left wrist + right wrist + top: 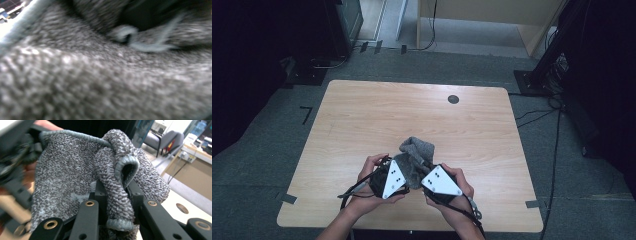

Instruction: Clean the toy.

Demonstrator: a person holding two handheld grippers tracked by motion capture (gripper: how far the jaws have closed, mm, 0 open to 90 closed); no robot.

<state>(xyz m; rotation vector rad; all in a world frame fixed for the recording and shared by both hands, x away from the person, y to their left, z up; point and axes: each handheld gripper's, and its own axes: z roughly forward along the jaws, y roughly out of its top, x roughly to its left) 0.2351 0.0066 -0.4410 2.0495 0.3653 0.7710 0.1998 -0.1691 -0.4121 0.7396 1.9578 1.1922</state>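
A grey knitted cloth (pixel 417 149) is bunched above the near middle of the wooden table (pixel 362 115), held up between both hands. My left gripper (pixel 399 175) comes at its left side and is shut on the cloth; in the left gripper view the blurred grey weave (pixel 100 82) presses right up to the camera. On the right, my right gripper (pixel 430 176) is shut on a rolled fold of the cloth (pixel 75 170), which hangs between its black jaws (pixel 116 197). The left gripper (pixel 15 170) appears blurred at the left of the right gripper view, on the cloth's far edge.
A small dark round hole (pixel 453 99) sits in the tabletop near the far edge. Tape marks lie on the carpet around the table. Black stands and cables stand at the right (pixel 552 60), and a dark cabinet at the far left.
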